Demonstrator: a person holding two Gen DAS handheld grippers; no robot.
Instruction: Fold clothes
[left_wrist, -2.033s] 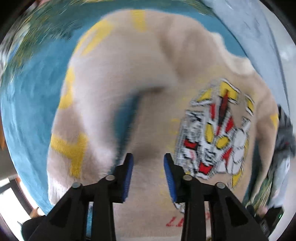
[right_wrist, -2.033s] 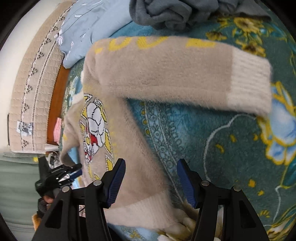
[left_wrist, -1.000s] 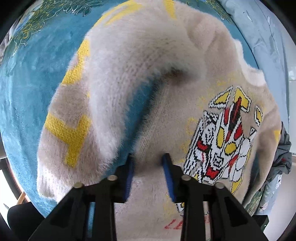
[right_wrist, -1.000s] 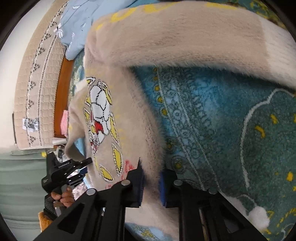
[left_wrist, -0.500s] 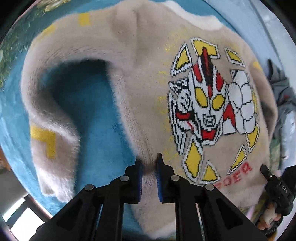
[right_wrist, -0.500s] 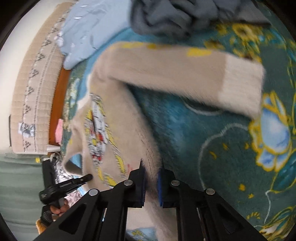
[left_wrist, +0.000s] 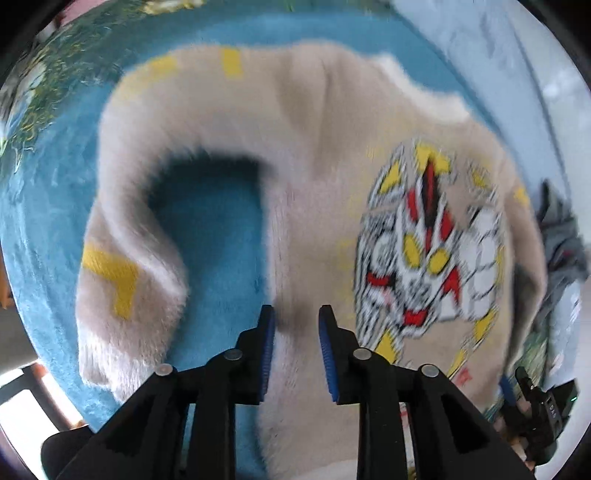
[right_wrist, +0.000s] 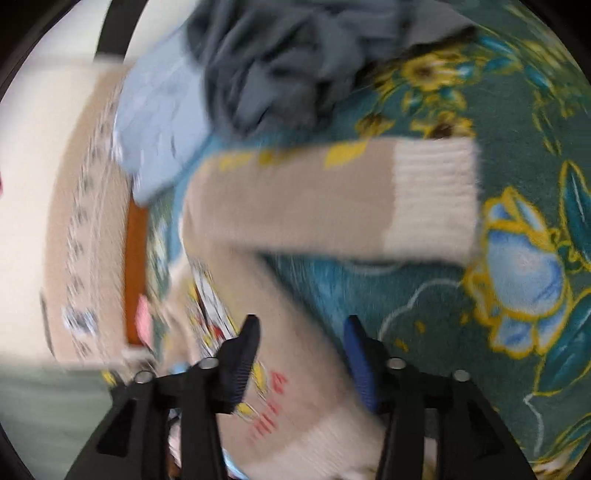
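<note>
- Left wrist view: the beige sweater (left_wrist: 314, 177) is lying face up on the teal blanket (left_wrist: 40, 206), robot graphic (left_wrist: 424, 251) showing. No fold is showing in the body; one sleeve (left_wrist: 122, 258) is bending down beside it, a patch of blanket between them.
- My left tongs (left_wrist: 294, 325) are hovering spread over the sweater's side edge, just left of the graphic, pinching nothing.
- Right wrist view: the other sleeve (right_wrist: 332, 199) is stretching straight out from the sweater (right_wrist: 295, 332), its ribbed cuff (right_wrist: 432, 195) flat on the blanket (right_wrist: 517, 110). I am judging both sleeves and the body as left to fold.
- My right tongs (right_wrist: 301, 350) are standing spread over the sweater's lower body near the hem, gripping nothing.
- A grey clothes heap (right_wrist: 295, 62) is lying beyond the sleeve.
</note>
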